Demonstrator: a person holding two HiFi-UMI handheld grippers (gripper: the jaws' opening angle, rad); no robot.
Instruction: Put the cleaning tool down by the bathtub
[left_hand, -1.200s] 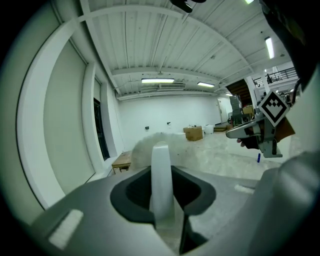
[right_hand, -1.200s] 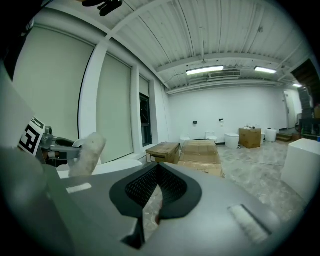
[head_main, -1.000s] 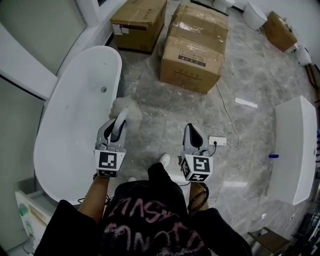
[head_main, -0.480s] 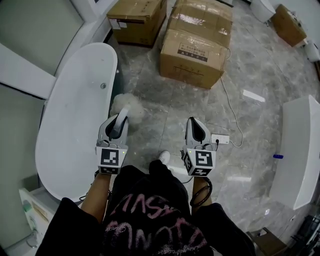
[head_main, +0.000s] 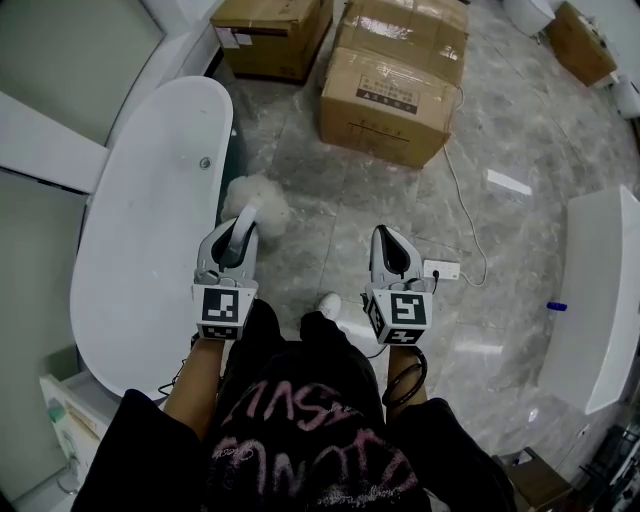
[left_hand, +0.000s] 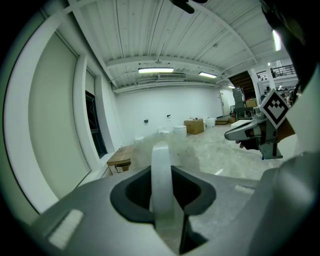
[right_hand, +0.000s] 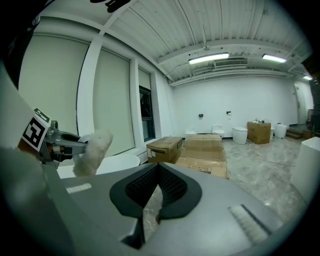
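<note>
Duster (head_main: 256, 196) head hangs over the floor (head_main: 330, 215), just right of the bathtub (head_main: 140, 240), with its white handle pinched in my left tool (head_main: 231, 244). To the right, my right tool (head_main: 392, 257) has its jaws pressed together on nothing. Boxes (head_main: 390, 95) stand beyond.

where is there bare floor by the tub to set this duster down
Bare floor lies beside the bathtub, bordered by its side, the cardboard boxes ahead and the power strip to the right. It is crowded near the strip and by your shoe.
</note>
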